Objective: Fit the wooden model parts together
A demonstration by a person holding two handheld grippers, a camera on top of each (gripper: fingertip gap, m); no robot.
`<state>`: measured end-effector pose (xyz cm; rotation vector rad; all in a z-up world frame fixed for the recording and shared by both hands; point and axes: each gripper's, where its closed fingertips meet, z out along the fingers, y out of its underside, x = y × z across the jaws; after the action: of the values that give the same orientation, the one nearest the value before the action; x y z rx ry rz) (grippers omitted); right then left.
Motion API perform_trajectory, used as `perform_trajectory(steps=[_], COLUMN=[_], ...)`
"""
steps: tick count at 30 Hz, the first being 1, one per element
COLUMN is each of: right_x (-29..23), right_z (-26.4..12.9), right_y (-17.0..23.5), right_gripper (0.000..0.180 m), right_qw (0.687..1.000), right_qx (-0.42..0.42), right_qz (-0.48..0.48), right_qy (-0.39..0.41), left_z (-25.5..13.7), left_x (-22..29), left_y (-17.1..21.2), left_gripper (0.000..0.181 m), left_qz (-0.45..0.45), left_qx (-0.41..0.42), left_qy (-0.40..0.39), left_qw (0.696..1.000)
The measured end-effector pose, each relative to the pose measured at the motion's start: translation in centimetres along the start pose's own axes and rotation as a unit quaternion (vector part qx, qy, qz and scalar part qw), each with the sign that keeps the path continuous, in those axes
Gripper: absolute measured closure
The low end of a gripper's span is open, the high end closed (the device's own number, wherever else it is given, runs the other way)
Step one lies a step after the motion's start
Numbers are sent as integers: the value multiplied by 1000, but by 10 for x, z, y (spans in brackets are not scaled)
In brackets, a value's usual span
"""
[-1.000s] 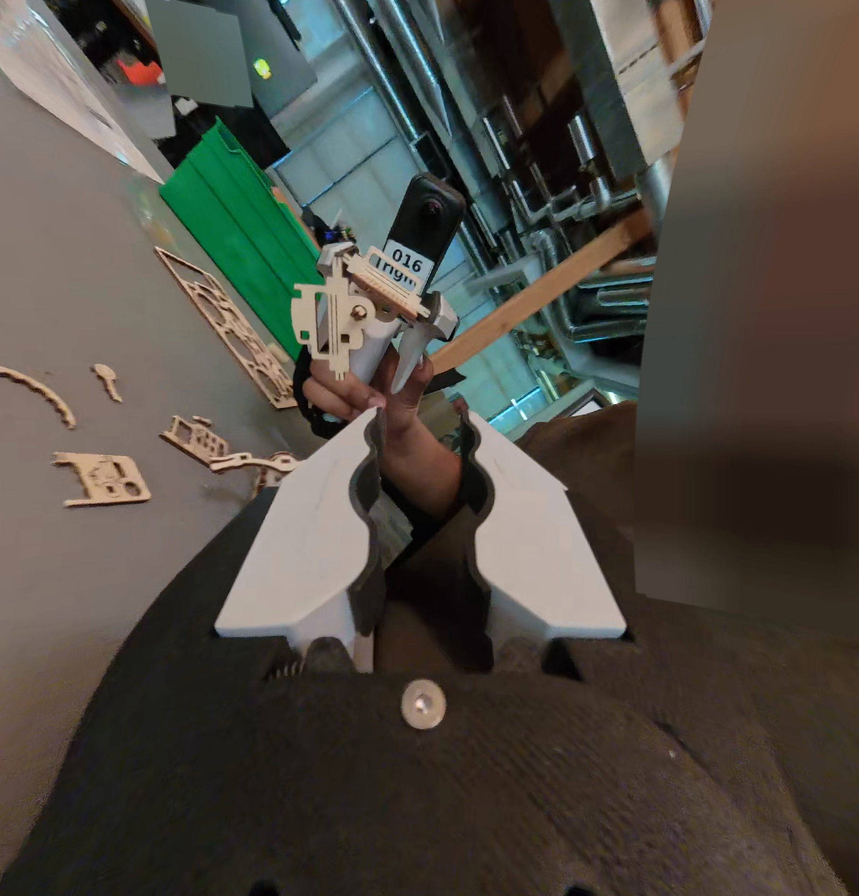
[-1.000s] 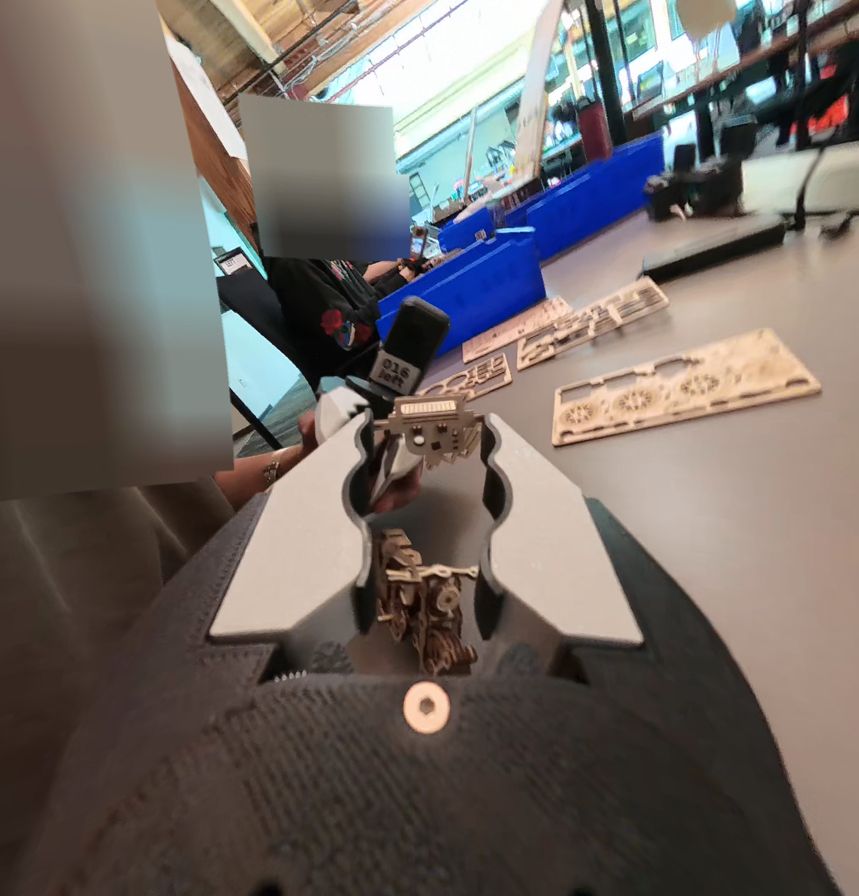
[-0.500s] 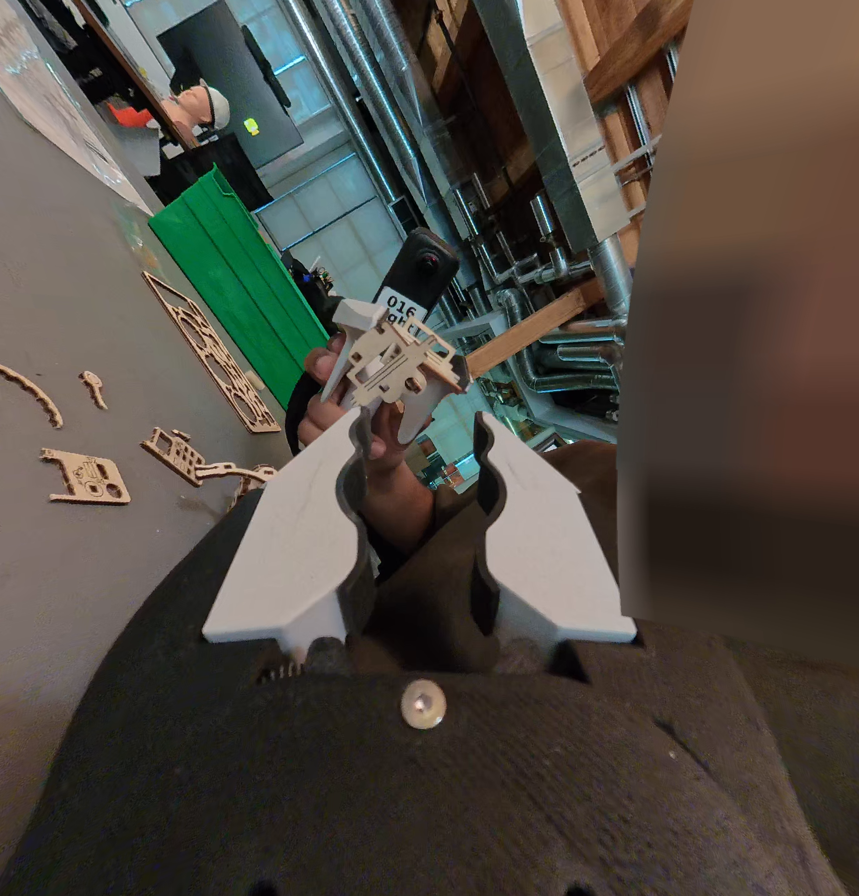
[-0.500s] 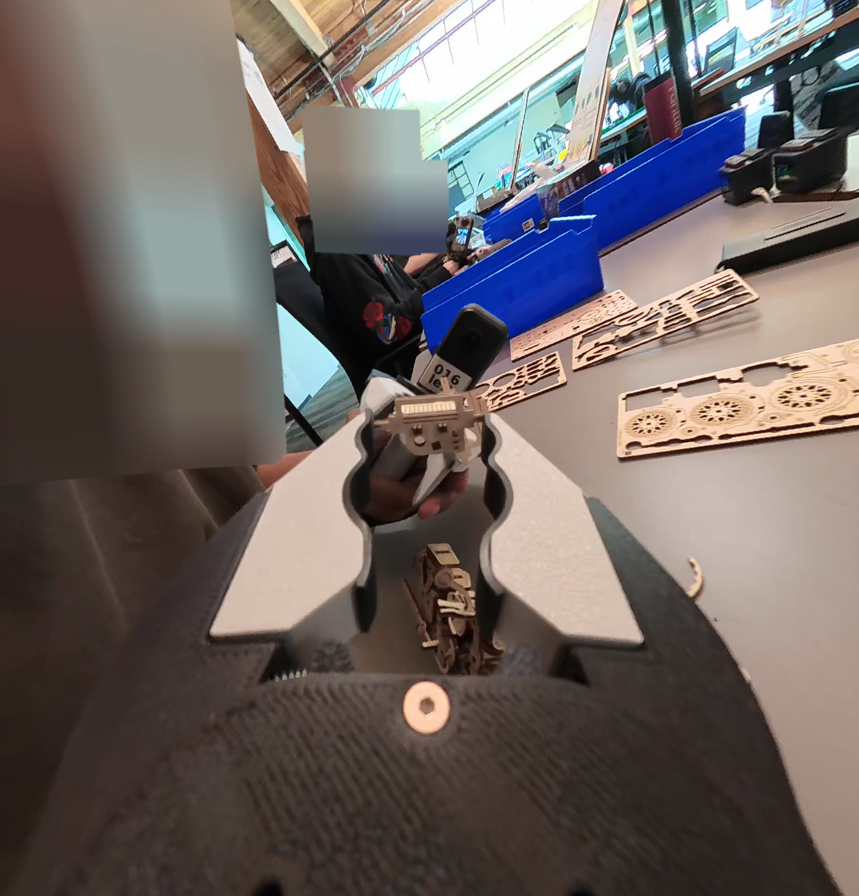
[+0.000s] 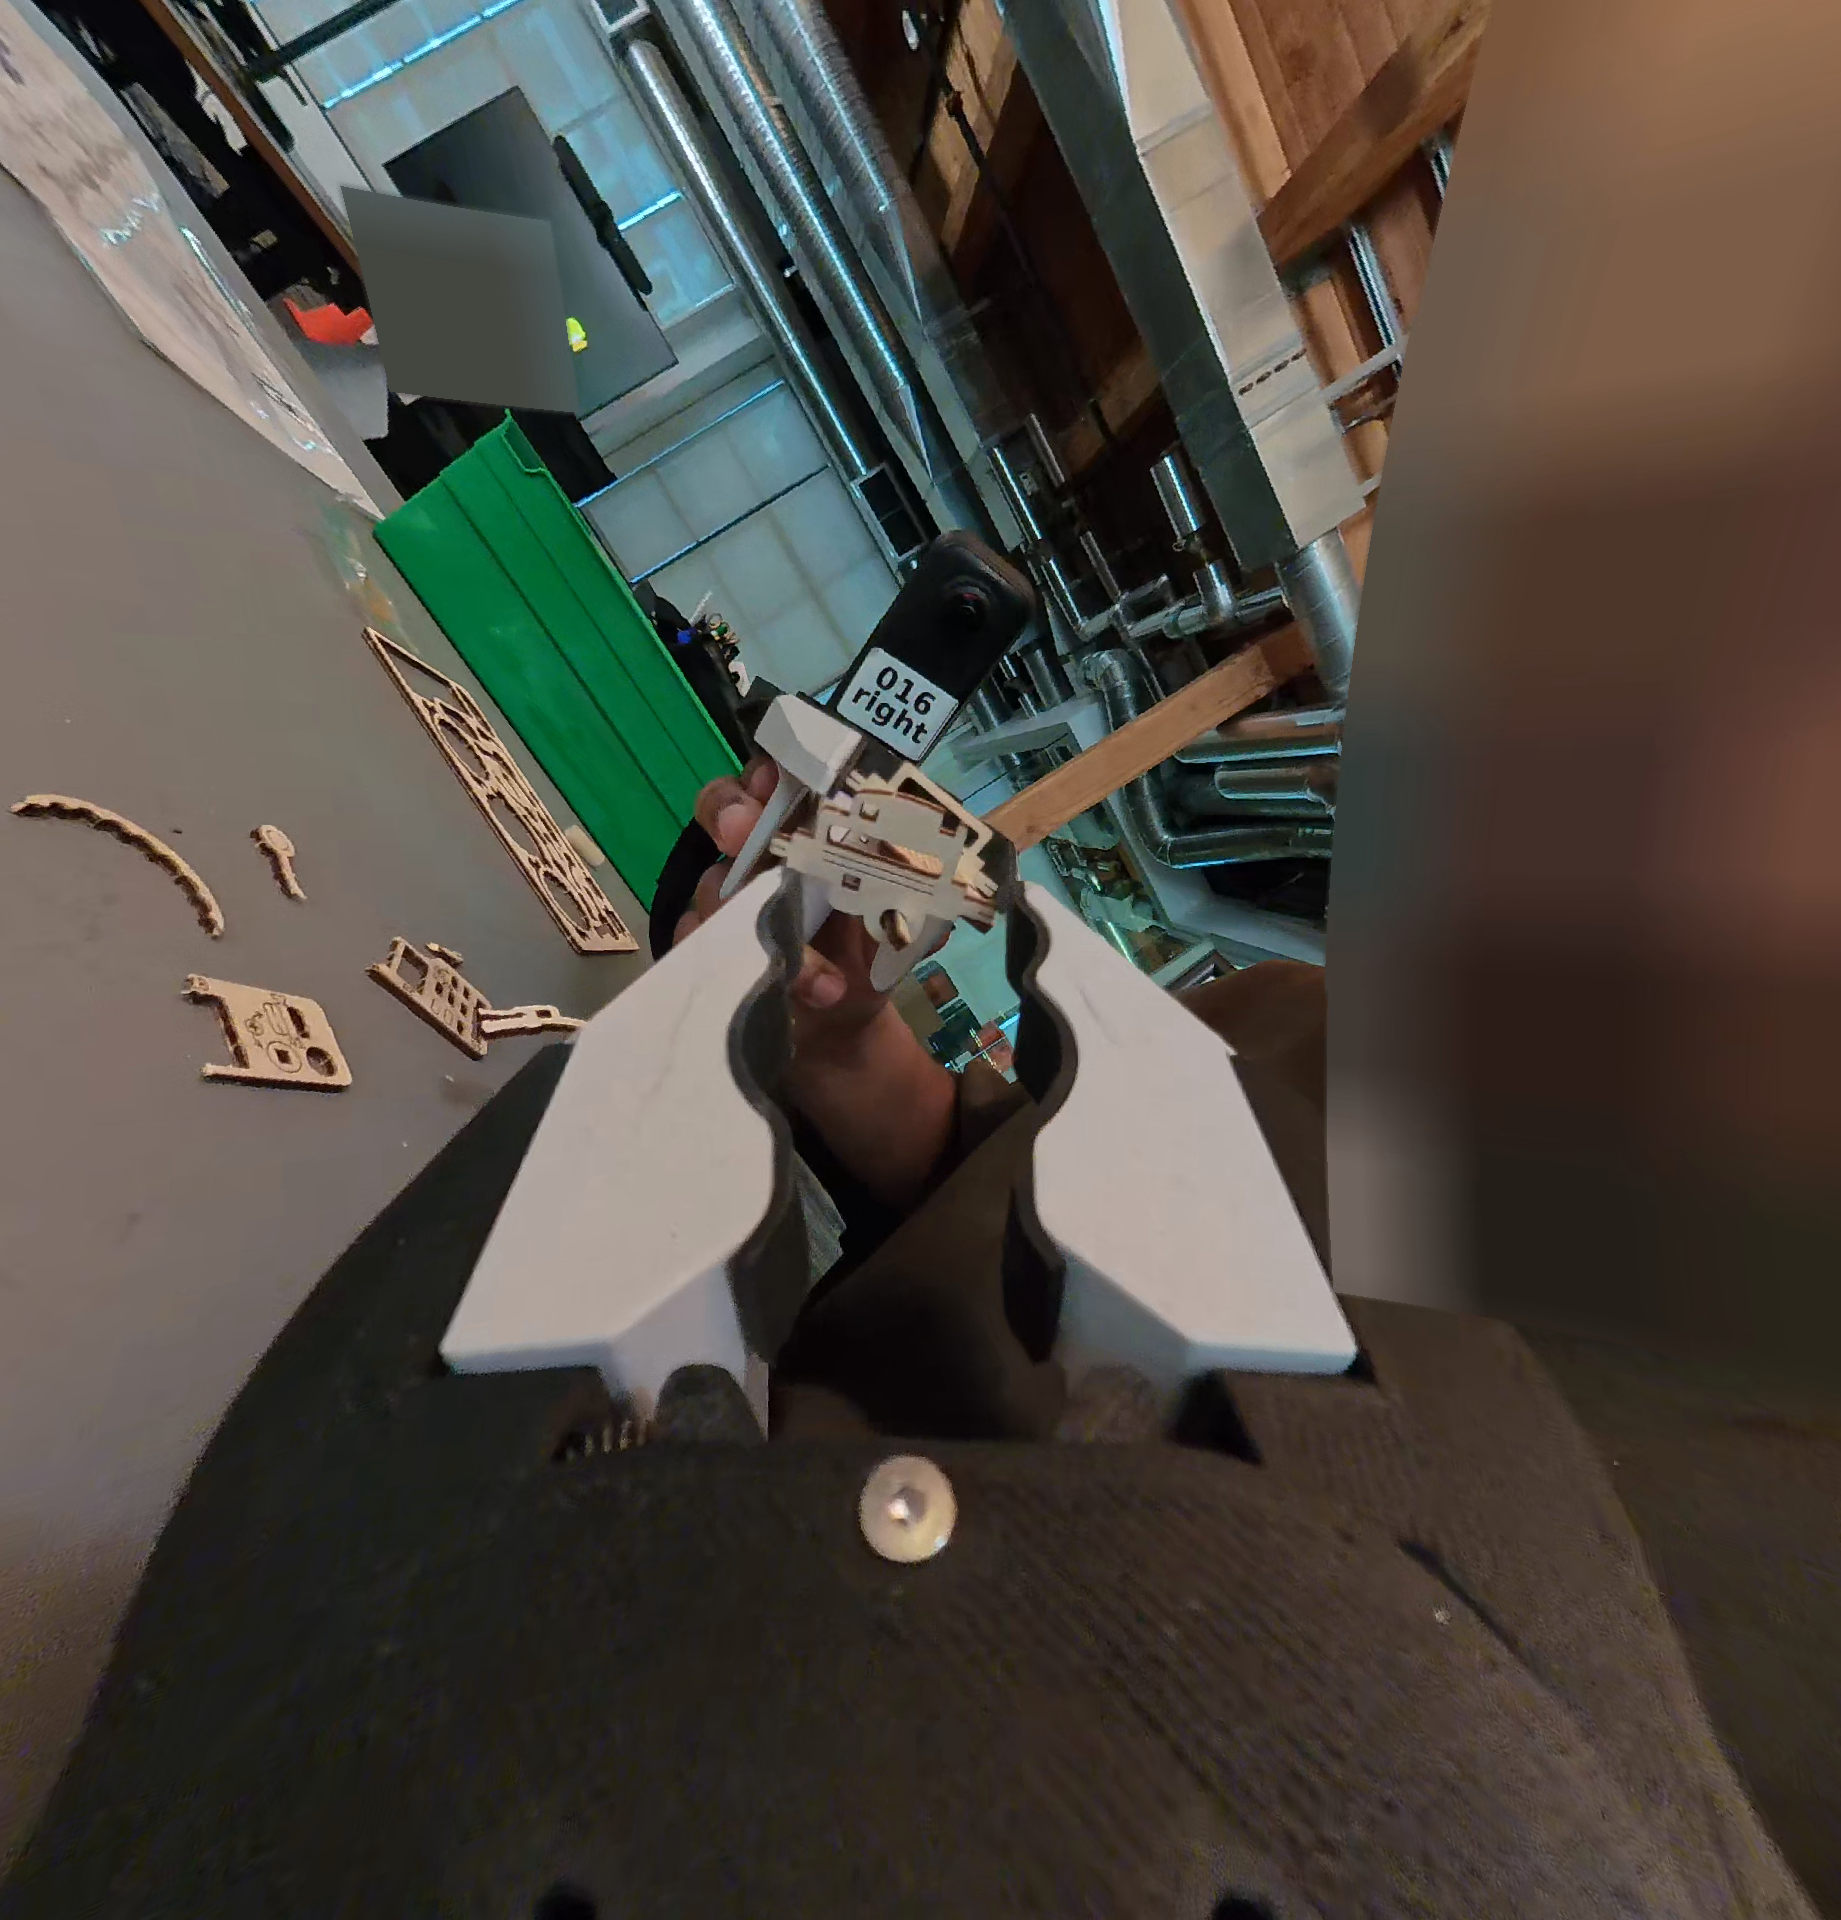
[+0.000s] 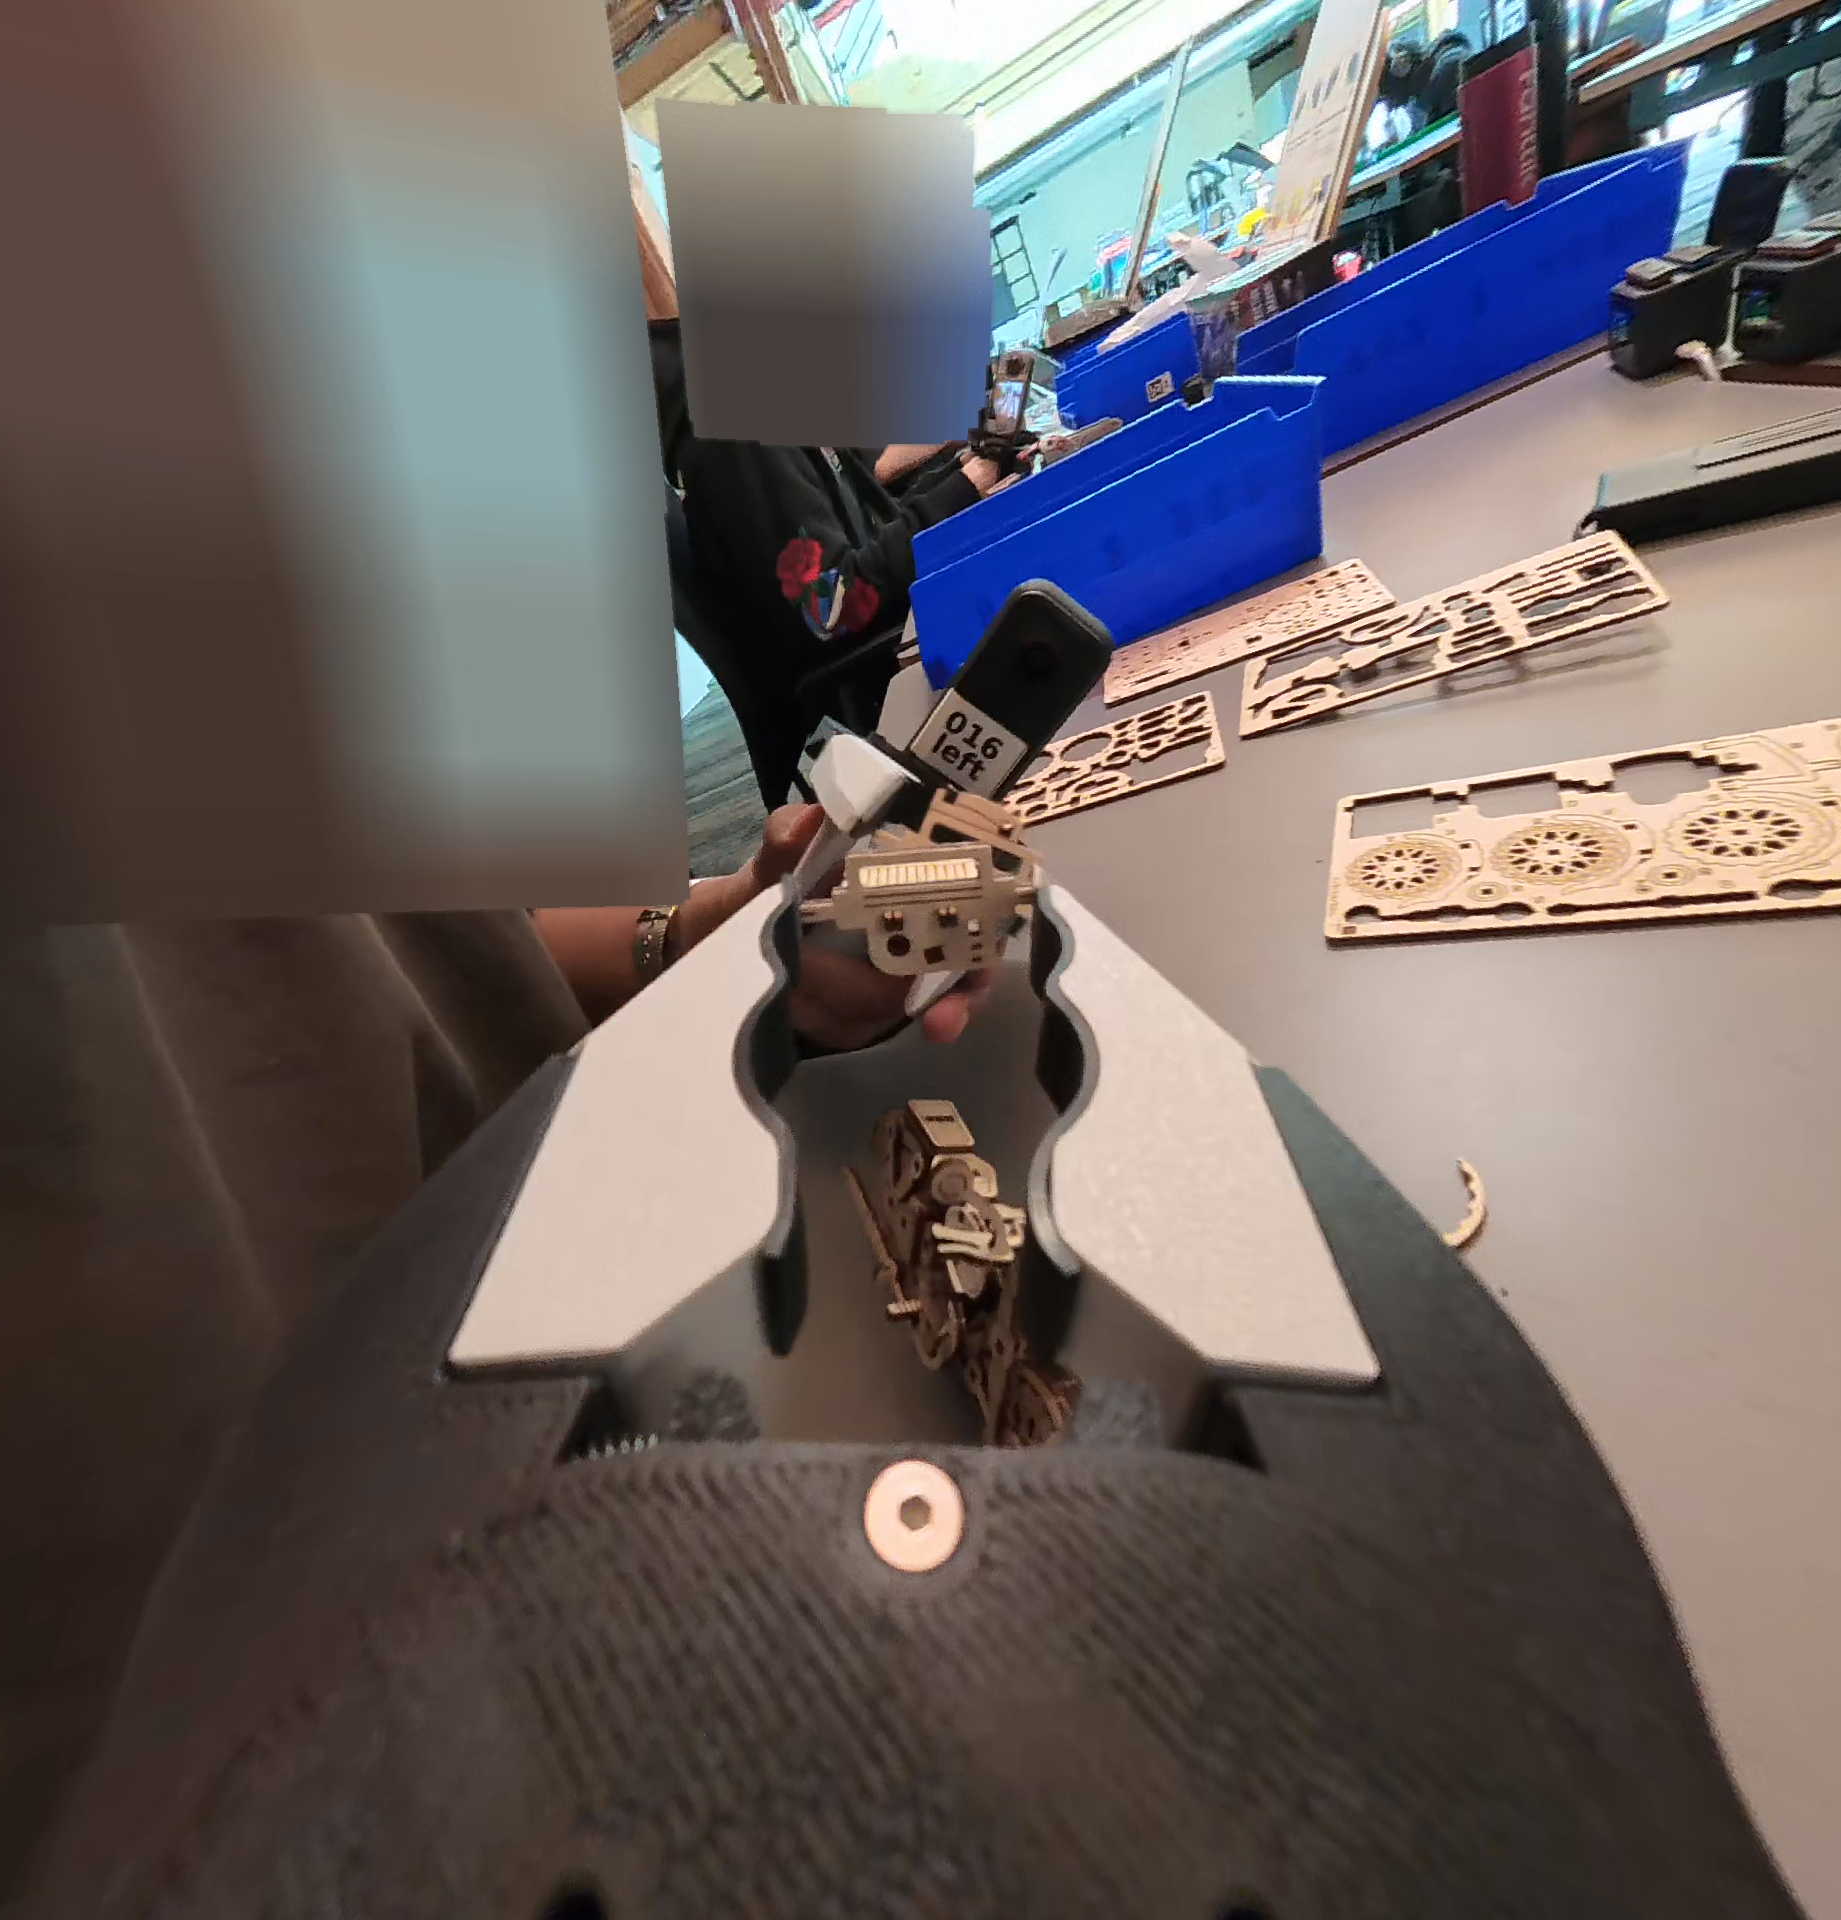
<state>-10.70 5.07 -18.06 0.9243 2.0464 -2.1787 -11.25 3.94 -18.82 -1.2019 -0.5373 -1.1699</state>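
Note:
My right gripper is shut on a small flat wooden sub-assembly, gripped across its width at the fingertips and held up in the air. In the left wrist view the same sub-assembly lies level right at the tips of my left gripper, which is open; I cannot tell if they touch. The left gripper also shows in the right wrist view just behind the part. A partly built wooden model stands on the grey table below my right gripper.
Laser-cut wooden sheets lie at the right with blue bins behind. Loose cut parts, a sheet and a green bin are at the left. A person sits across. My left and right fingertips are right by each other.
The right gripper has brought the sub-assembly in from farther off to the left gripper's tips and turned it level. The left gripper's opening has stayed the same.

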Motion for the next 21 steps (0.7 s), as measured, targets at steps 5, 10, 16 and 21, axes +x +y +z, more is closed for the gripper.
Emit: perform_trajectory(steps=[5,10,16,21], right_x=[3,5,9,10], right_z=[-1,-1,0,0], right_y=[0,1,4,3], right_gripper=[136,136,136,135], right_qw=[1000,1000,999,999], right_qx=[-4,-7,-13,-9], right_qz=[-1,11,29,44], right_qy=[9,13,25,26], left_z=[1,1,-1,1], left_x=[-1,-2,-5,-7], left_y=[2,2,-1,2], left_gripper=[150,150,151,151], left_qz=[22,59,126,184], left_qx=[-8,-12,-10,-25], left_qy=[-12,-28,-63,-90], left_qw=[1000,998,990,978])
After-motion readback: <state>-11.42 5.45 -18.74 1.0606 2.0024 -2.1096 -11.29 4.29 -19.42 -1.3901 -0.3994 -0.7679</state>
